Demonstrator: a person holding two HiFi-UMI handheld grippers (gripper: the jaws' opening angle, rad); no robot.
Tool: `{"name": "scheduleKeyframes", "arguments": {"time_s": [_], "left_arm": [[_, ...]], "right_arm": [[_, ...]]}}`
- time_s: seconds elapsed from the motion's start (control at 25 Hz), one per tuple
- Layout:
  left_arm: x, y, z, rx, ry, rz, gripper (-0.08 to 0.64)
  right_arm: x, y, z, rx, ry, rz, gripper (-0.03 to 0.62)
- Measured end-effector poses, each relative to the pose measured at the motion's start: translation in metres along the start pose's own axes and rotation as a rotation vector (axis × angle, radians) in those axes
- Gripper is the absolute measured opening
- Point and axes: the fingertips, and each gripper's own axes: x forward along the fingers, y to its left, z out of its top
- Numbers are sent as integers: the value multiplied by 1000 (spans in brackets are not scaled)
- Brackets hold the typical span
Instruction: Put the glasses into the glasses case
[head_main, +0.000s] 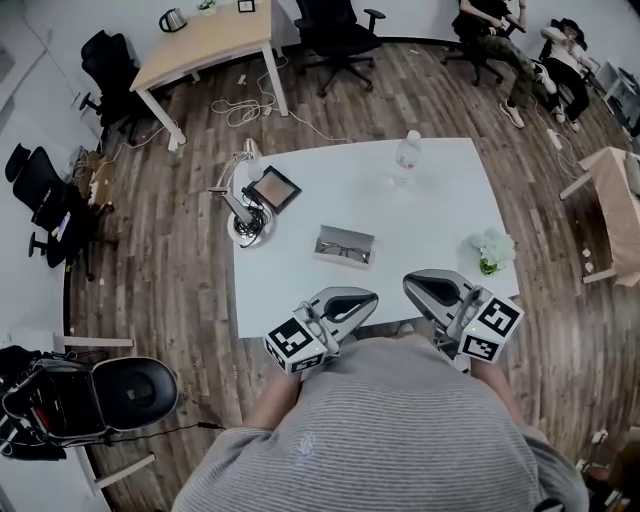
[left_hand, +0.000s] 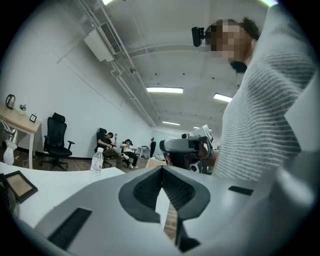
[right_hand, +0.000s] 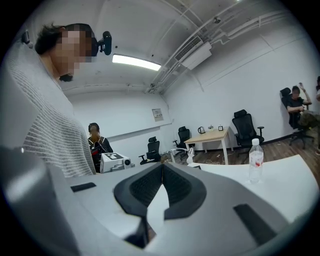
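The glasses (head_main: 343, 250) lie inside the open grey glasses case (head_main: 344, 236), which rests near the middle of the white table (head_main: 430, 215). Both grippers hover at the table's front edge, close to the person's striped torso and well short of the case. My left gripper (head_main: 368, 297) is shut with nothing between its jaws, as the left gripper view (left_hand: 162, 168) also shows. My right gripper (head_main: 412, 284) is likewise shut and empty, its jaws meeting in the right gripper view (right_hand: 162, 165). The two grippers point level, angled towards each other.
A water bottle (head_main: 407, 155) stands at the table's far side, a small flower pot (head_main: 491, 250) at its right edge, and a picture frame (head_main: 273, 188) and a desk lamp (head_main: 243, 205) at its left. Office chairs, a wooden desk and seated people ring the room.
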Motion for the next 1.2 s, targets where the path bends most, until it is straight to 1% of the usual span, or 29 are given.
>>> {"name": "scheduleKeyframes", "arguments": {"time_s": [0.28,0.4,0.52,0.68,0.96,1.2], "left_arm": [[-15,2,-5,8,8,40,12],[-18,1,-13,16,12,55,12],[-24,1,-18,18,23,65,12],[-30,4,-16,16,22,70,12],[-37,4,-12,11,0,52,12],[-35,2,-11,10,5,49,12]], "right_arm": [[13,14,-6,-20,25,49,14],[13,17,-10,-36,22,52,14],[16,18,-12,-29,18,53,14],[22,22,-8,-31,25,60,14],[29,28,-8,-44,32,58,14],[26,28,-6,-45,32,58,14]]}}
